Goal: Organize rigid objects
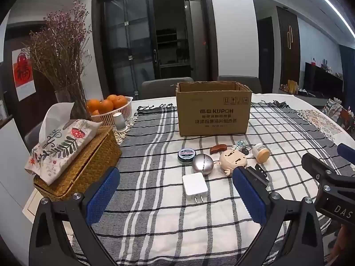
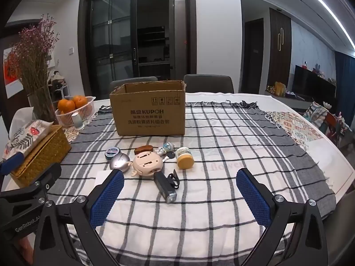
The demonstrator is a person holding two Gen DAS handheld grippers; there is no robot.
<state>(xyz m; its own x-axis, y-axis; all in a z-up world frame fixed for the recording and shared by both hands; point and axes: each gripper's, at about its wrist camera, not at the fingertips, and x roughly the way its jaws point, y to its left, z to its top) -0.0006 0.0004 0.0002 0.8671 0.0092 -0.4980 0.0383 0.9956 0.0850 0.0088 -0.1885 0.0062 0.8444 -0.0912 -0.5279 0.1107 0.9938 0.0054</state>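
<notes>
An open cardboard box (image 1: 214, 110) (image 2: 149, 113) stands at the far middle of the checked cloth. In front of it lie small items: a white charger plug (image 1: 195, 186), a round tin (image 1: 186, 155) (image 2: 112, 152), a silver ball (image 1: 203, 166) (image 2: 119, 161), a beige toy (image 1: 233, 158) (image 2: 147, 163), a brown block (image 1: 218, 149) (image 2: 144, 149), a little figure with keys (image 2: 166, 149), a jar with a tan lid (image 1: 261, 153) (image 2: 184, 157) and a black torch (image 2: 166, 187). My left gripper (image 1: 175, 197) hovers open around the plug. My right gripper (image 2: 179, 197) hovers open near the torch's lens end.
A woven tissue box (image 1: 88, 173) (image 2: 42, 153) sits at the left edge. Behind it are a basket of oranges (image 1: 111, 108) (image 2: 74, 108) and a vase of dried flowers (image 1: 64, 57). Chairs stand behind the table. The table edge runs along the right (image 2: 346, 166).
</notes>
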